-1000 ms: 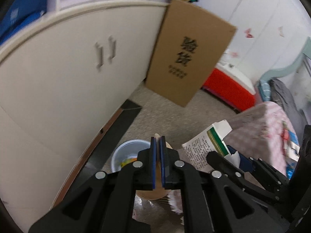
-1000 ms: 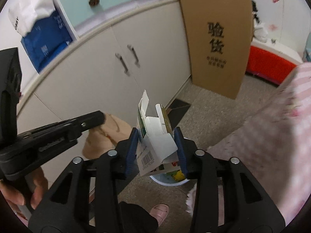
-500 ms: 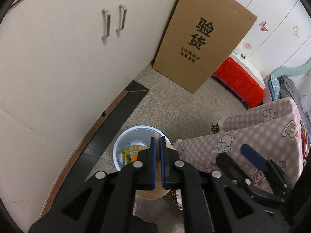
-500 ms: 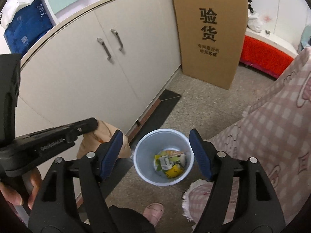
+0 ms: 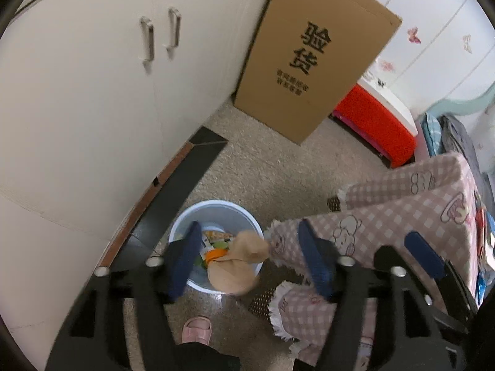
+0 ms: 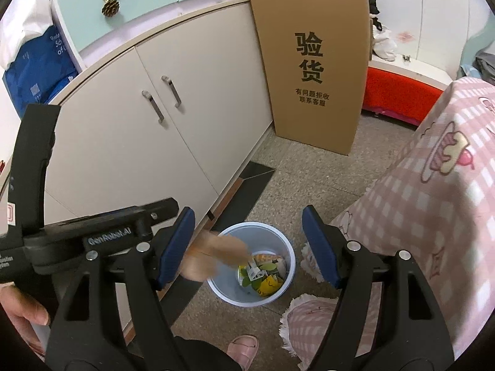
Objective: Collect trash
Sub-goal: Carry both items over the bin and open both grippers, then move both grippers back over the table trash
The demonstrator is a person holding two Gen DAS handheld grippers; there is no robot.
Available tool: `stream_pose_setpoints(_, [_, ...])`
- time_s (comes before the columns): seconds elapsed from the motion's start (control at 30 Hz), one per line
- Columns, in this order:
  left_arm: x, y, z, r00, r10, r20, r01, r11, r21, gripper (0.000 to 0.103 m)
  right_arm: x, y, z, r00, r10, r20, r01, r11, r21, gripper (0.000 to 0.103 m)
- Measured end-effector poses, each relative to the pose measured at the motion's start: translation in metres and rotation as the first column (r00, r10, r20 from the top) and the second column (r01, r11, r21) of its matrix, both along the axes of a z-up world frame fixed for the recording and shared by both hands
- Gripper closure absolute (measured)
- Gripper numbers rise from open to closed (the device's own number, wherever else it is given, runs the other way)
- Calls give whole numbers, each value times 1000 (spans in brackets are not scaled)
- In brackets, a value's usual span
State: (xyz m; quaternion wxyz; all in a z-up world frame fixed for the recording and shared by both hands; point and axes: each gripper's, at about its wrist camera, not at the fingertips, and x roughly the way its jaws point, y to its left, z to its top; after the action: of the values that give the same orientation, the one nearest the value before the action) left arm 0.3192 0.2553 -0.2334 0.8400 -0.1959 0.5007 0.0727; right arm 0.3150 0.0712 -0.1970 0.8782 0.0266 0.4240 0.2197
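White bin (image 6: pixel 224 293), one tan wrapper (image 5: pixel 235 267)

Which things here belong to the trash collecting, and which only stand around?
Belongs to the job:
- white trash bin with wrappers inside
- tan paper piece dropping over the bin, blurred
- left gripper, jaws just opened, pads clear of the paper
- right gripper, open, empty

Just standing around:
- cardboard box
- cabinet doors
- pink checked cloth
- pink slipper
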Motion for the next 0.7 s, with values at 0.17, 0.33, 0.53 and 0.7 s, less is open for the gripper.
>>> stream_pose_setpoints(0.17, [-8, 0, 8, 1000, 3, 8, -3, 1000, 2, 38, -6, -5, 9, 1000, -2, 7, 1, 1000, 14, 32])
stream_pose_setpoints(0.33, [-19, -6, 26, 999, -10, 32, 9, 1000, 21, 38, -17, -13, 27, 1000, 0, 31, -1, 999, 35, 32])
stream_pose_setpoints(0.53, [-37, -20, 60, 996, -25, 90, 22, 999, 41, 37, -35, -34, 58, 997, -17, 78, 11, 997, 73, 31])
stream_pose_setpoints(0.7, [-56, -48, 100, 984, -53, 171, 38, 995, 89, 34, -51, -66, 83, 991, -45, 124, 33, 994, 102, 30])
